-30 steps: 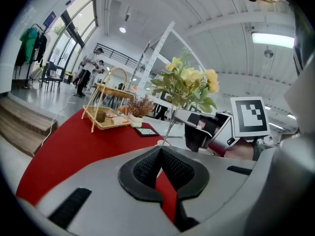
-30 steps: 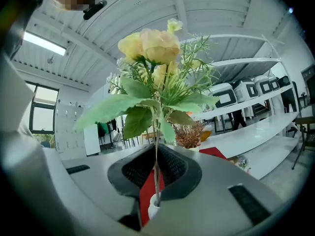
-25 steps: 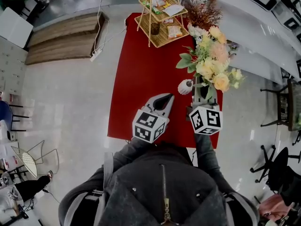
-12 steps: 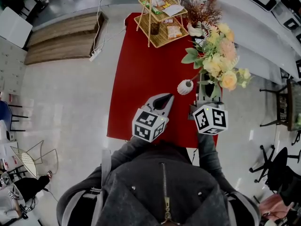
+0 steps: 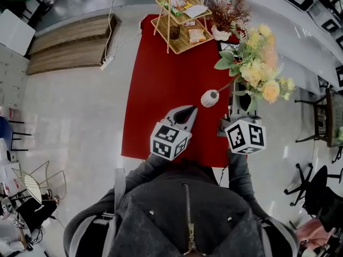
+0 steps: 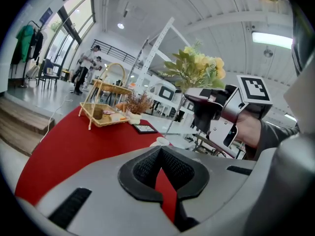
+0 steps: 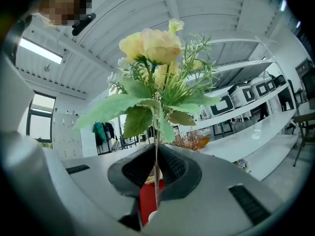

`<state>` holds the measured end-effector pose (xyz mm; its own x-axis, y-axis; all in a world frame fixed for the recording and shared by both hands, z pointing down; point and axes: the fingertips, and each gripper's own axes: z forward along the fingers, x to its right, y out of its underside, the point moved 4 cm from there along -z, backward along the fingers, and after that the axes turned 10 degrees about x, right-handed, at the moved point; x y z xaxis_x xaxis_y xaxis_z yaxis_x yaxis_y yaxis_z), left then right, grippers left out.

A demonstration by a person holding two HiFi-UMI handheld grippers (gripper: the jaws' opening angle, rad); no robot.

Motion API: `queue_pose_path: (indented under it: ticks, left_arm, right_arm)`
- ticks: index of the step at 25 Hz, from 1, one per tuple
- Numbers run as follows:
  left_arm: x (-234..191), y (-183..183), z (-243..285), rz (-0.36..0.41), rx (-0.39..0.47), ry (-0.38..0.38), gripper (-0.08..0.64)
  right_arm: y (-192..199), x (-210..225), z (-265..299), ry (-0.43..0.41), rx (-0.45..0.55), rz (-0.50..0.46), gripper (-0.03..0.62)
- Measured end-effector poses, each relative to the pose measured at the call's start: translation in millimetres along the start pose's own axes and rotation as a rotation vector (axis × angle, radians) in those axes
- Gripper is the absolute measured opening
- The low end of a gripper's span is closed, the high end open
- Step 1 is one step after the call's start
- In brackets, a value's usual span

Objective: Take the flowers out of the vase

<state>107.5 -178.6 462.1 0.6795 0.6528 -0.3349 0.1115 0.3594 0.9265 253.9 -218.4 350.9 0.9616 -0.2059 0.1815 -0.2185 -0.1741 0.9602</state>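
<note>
Jaws of right gripper point(image 7: 156, 170) tight on flowers point(image 5: 256, 63) (left gripper point(image 5: 185, 113) closed)

Looking like a big open showroom or work hall, going by the glossy pale floor point(image 5: 80, 116) at the head view's left, the long white counter point(image 5: 300, 42) along its upper right, and the high white beamed ceiling point(image 7: 197, 14), strip light point(image 7: 42, 50) and tall windows point(image 6: 74, 28) in the gripper views.
</note>
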Motion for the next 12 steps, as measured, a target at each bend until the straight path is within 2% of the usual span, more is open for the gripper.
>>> queue_pose_path:
  ticks: [6,12]
  left_arm:
    - [-2,1,-1,-0.002,-0.003,0.001,0.008]
    - [-1,1,-2,0.001,-0.003,0.005,0.008]
  right_arm:
    - [-7,15,-9,0.046,0.004,-0.034,0.029]
    - [4,30,-27,0.100,-0.034,-0.066,0.029]
